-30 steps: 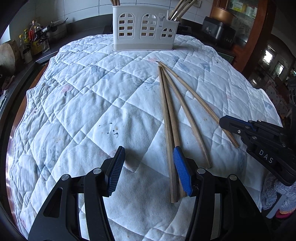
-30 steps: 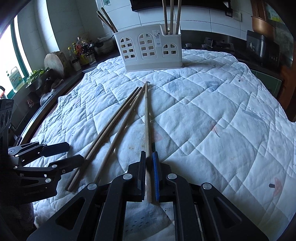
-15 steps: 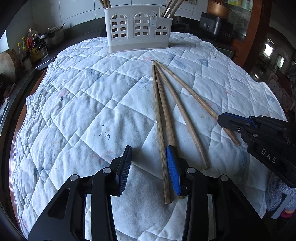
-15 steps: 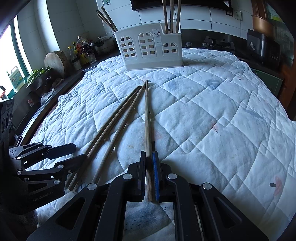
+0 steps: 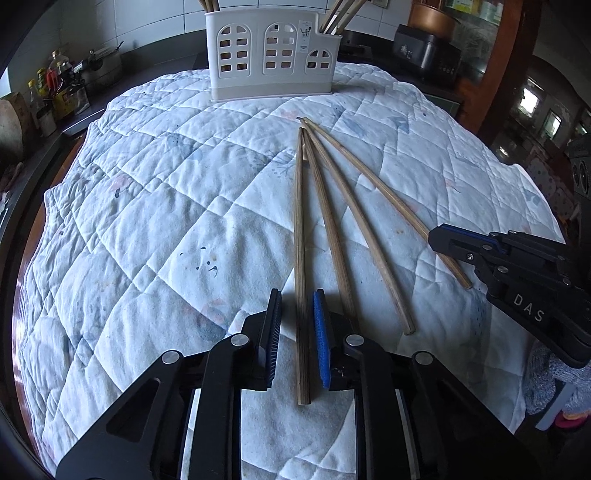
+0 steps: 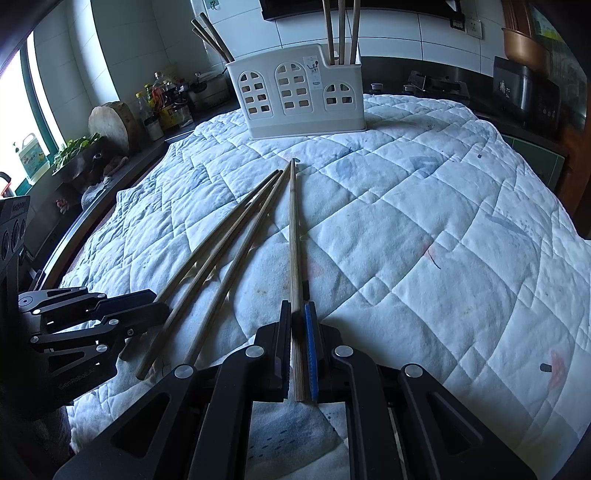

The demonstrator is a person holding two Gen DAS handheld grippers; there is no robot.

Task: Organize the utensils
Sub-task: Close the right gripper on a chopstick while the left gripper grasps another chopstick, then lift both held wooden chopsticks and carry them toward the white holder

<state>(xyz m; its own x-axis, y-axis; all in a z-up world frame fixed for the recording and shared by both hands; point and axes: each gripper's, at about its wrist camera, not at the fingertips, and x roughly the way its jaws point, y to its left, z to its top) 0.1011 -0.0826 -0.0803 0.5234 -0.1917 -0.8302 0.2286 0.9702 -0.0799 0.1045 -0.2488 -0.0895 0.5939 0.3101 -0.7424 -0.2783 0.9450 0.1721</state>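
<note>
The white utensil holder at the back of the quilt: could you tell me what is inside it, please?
The white utensil holder has chopsticks standing in both end compartments: three at its right end, a few at its left. Its walls hide their lower parts, and whether the middle compartment holds anything.

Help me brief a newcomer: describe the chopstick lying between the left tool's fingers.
On the white quilt, before the cream utensil holder, four chopsticks fan out. It is the leftmost chopstick, its near end inside the left tool, whose jaws are closing.

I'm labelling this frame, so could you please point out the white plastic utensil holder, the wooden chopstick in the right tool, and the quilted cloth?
White plastic utensil holder (image 6: pixel 295 96): right wrist view, front wall.
Wooden chopstick (image 6: pixel 294 236): right wrist view, mid-shaft.
White quilted cloth (image 6: pixel 424 229): right wrist view, bare patch.
</note>
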